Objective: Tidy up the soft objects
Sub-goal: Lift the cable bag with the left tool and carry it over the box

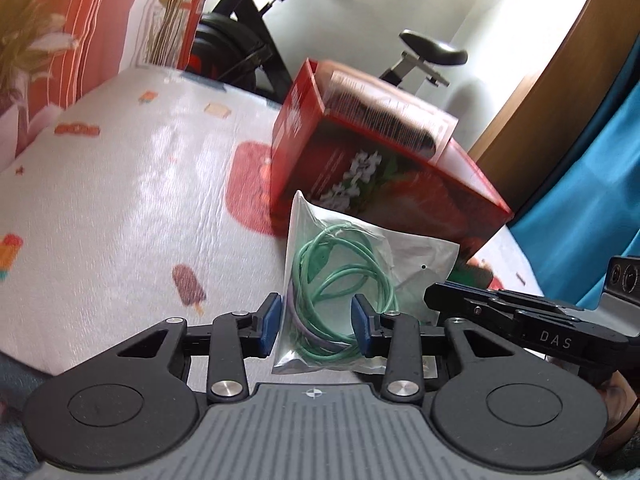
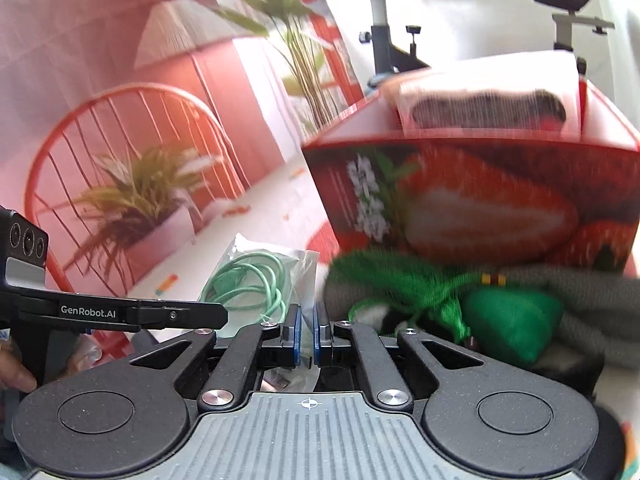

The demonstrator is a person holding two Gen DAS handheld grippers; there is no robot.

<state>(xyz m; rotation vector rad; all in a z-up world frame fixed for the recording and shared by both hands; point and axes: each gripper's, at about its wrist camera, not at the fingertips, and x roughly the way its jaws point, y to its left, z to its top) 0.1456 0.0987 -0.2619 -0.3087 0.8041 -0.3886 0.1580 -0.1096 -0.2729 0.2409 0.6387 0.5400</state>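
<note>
Your left gripper (image 1: pixel 316 326) sits nearest the lens, its jaws partly open with a clear plastic bag (image 1: pixel 340 280) of coiled green cable (image 1: pixel 332 268) between the blue pads (image 1: pixel 270 326). Whether the pads press the bag cannot be told from this view. Your right gripper (image 2: pixel 307 330) has its jaws closed to a narrow slit on an edge of the same bag (image 2: pixel 280 276), which hangs between the two tools. Beyond the bag stands a red strawberry-printed box (image 1: pixel 360 152), open-topped, with a packaged dark item (image 1: pixel 384 120) leaning inside. Beside the box base lie a green mesh bundle (image 2: pixel 404 280) and grey fabric (image 2: pixel 592 296). Everything rests on a white popsicle-print cover (image 1: pixel 120 184).
</note>
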